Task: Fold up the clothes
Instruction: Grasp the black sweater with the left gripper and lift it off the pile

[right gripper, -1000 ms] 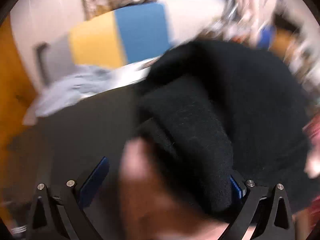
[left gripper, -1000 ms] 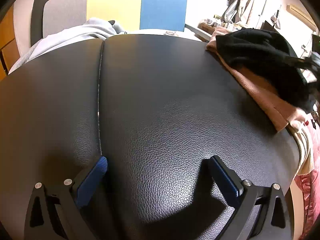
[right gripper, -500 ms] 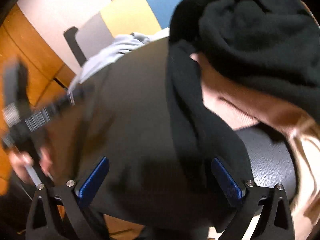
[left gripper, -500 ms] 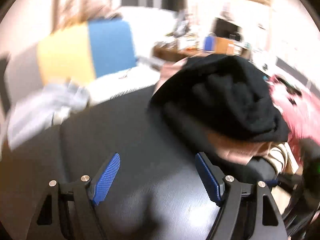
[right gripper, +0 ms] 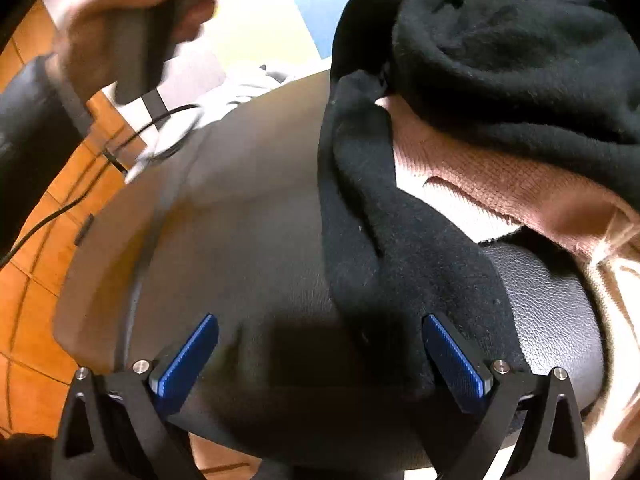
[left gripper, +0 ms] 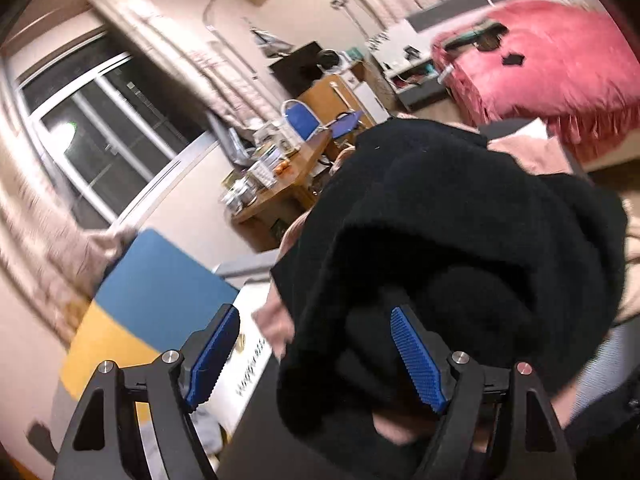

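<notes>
A black fleece garment (left gripper: 460,232) lies bunched on a pink knit garment (right gripper: 500,184) at the right side of a black leather surface (right gripper: 248,248). A sleeve of the black garment (right gripper: 380,248) trails down the leather toward my right gripper. My left gripper (left gripper: 316,350) is open and tilted, its jaws around the edge of the black pile without closing. My right gripper (right gripper: 320,354) is open and empty above the leather, its right finger (right gripper: 456,360) beside the sleeve's end.
A grey garment (right gripper: 224,92) lies at the leather's far edge before a grey, yellow and blue panel (left gripper: 152,296). A hand holding the other gripper's handle (right gripper: 136,20) is at upper left in the right wrist view. A wooden floor (right gripper: 24,300) lies left.
My left gripper swung right and tilted up to the black pile, which now fills its view. My right gripper drew back a little, and the sleeve now lies stretched over the leather.
</notes>
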